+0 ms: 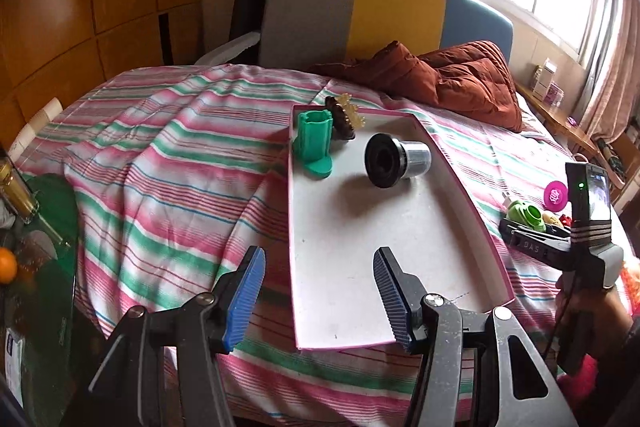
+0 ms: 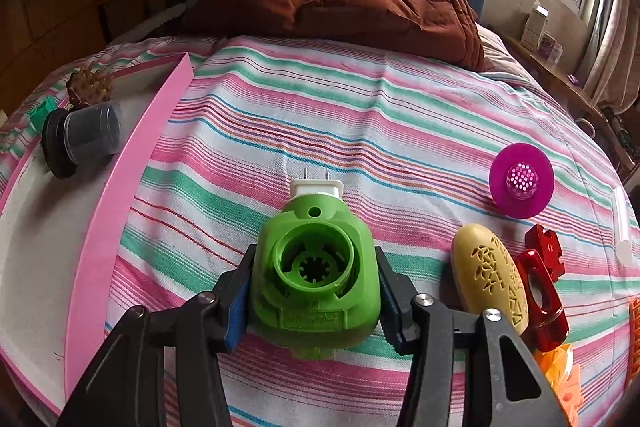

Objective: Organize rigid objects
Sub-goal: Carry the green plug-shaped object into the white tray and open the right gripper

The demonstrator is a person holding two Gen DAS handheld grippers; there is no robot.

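A pink-rimmed white tray (image 1: 360,267) lies on the striped bed. In it are a green plastic holder (image 1: 316,143), a brown spiky brush (image 1: 344,115) and a black-and-grey cup piece (image 1: 396,159). My left gripper (image 1: 318,295) is open and empty over the tray's near end. My right gripper (image 2: 312,291) is shut on a green plug-in device (image 2: 316,267), which also shows in the left wrist view (image 1: 528,215). The tray's pink wall (image 2: 132,187) is to its left. The right gripper body (image 1: 588,227) shows at the left view's right edge.
On the bedspread right of the green device lie a magenta strainer disc (image 2: 522,179), a yellow oval case (image 2: 492,275), a red metal piece (image 2: 540,291) and orange plastic parts (image 2: 560,375). A rust-brown quilt (image 2: 360,3) lies at the bed's far end. A glass table with an orange (image 1: 8,265) stands left.
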